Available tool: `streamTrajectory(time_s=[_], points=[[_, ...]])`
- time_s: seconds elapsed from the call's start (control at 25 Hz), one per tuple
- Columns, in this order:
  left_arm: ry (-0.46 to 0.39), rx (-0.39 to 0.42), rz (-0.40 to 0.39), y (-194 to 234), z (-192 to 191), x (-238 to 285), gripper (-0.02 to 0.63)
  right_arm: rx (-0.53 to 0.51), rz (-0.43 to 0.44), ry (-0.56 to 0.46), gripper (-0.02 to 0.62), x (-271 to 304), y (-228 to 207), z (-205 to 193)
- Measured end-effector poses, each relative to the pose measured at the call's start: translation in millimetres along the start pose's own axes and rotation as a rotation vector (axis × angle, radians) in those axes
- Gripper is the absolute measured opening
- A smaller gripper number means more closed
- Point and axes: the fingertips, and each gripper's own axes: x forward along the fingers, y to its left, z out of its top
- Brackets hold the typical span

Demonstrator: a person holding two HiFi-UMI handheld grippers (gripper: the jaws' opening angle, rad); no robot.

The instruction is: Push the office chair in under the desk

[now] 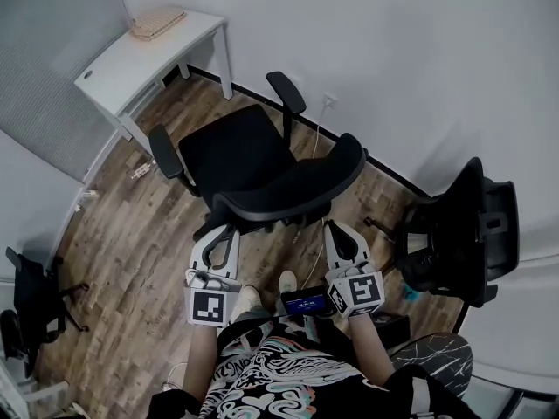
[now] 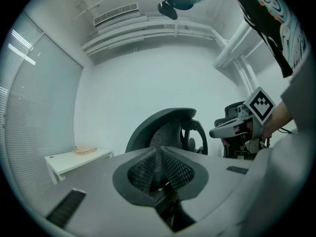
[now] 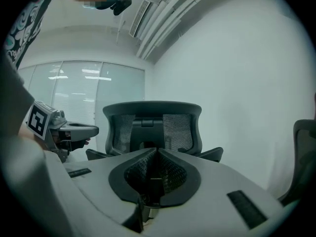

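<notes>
The black office chair point(image 1: 240, 155) stands on the wood floor with its curved mesh backrest point(image 1: 293, 190) toward me and its seat facing the white desk point(image 1: 113, 68) at the upper left. It is out from the desk, with floor between them. My left gripper point(image 1: 227, 230) is just behind the backrest's left end, my right gripper point(image 1: 333, 228) just behind its right end. Both point at it and stop short of touching. In the left gripper view the left gripper point(image 2: 158, 149) has its tips together, nothing between. The right gripper point(image 3: 157, 150) looks the same, facing the backrest point(image 3: 153, 127).
A second black chair point(image 1: 463, 234) stands close on the right by the white wall. Another dark chair point(image 1: 31, 299) is at the lower left. A tan keyboard-like object point(image 1: 157, 23) lies on the desk. A cable point(image 1: 316, 133) hangs from a wall socket behind the chair.
</notes>
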Motion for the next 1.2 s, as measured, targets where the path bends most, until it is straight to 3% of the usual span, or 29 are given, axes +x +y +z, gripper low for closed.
streamTrajectory(time_s=[0.08, 0.2, 0.32, 0.52, 0.72, 0.92, 1.2], points=[[0.019, 0.012, 0.005, -1, -2, 0, 0.058, 0.0, 0.018, 0.007, 0.044, 1, 1, -2], [0.064, 0.029, -0.014, -3, -10, 4, 0.112, -0.001, 0.045, 0.004, 0.052, 5, 4, -2], [0.109, 0.098, -0.045, -7, -17, 9, 0.158, 0.0, 0.06, 0.001, 0.084, 9, 5, -1], [0.157, 0.241, -0.097, -18, -31, 15, 0.164, -0.01, 0.074, -0.011, 0.102, 12, 4, 3], [0.247, 0.297, -0.121, -16, -51, 19, 0.222, -0.018, 0.096, 0.013, 0.133, 20, 6, 1], [0.293, 0.346, -0.153, -19, -58, 20, 0.23, -0.011, 0.1, 0.037, 0.135, 24, 2, -3], [0.464, 0.506, -0.14, -5, -85, 17, 0.259, -0.021, 0.124, 0.059, 0.135, 30, 3, -7]])
